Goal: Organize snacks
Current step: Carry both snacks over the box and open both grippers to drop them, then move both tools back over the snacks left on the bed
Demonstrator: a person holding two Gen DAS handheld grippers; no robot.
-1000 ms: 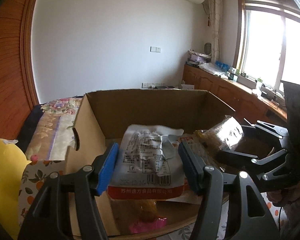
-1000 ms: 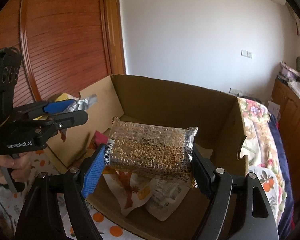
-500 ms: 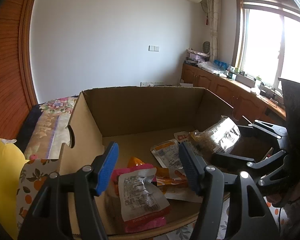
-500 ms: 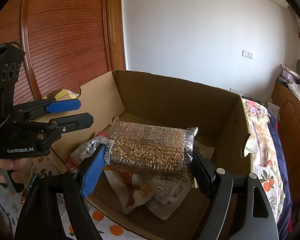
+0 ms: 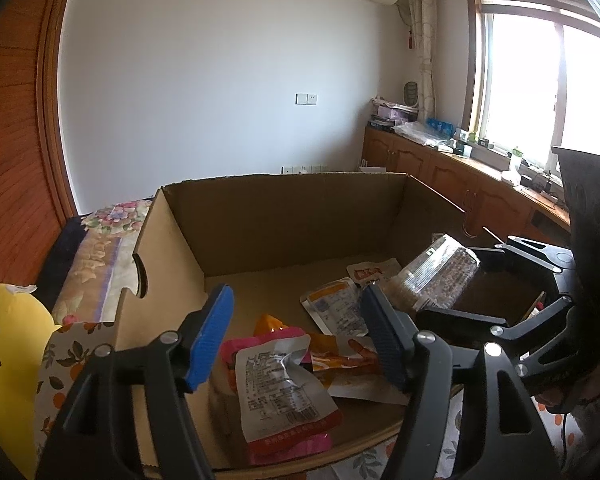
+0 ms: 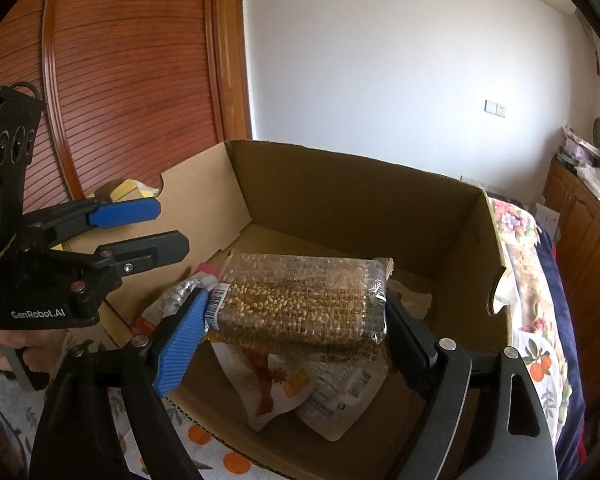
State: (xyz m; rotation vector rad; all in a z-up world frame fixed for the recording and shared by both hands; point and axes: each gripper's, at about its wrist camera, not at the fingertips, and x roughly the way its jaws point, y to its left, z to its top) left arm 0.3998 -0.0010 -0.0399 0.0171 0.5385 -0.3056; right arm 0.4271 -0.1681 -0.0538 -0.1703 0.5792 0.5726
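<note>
The grain bar pack (image 6: 300, 304) is held over the box (image 6: 340, 200) by the right claw (image 6: 296, 332), whose jaws are opening to drop it; the left claw (image 5: 300, 336), empty, is opening too.

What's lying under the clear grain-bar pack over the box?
Under the clear grain-bar pack, between the right gripper's opening jaws, lie a white-and-orange pouch and a white pouch on the cardboard box floor. The pack covers their upper parts.

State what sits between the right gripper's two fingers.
A clear plastic pack of brown grain bars spans the opening right gripper, above the open cardboard box, shown in the right wrist view.
</note>
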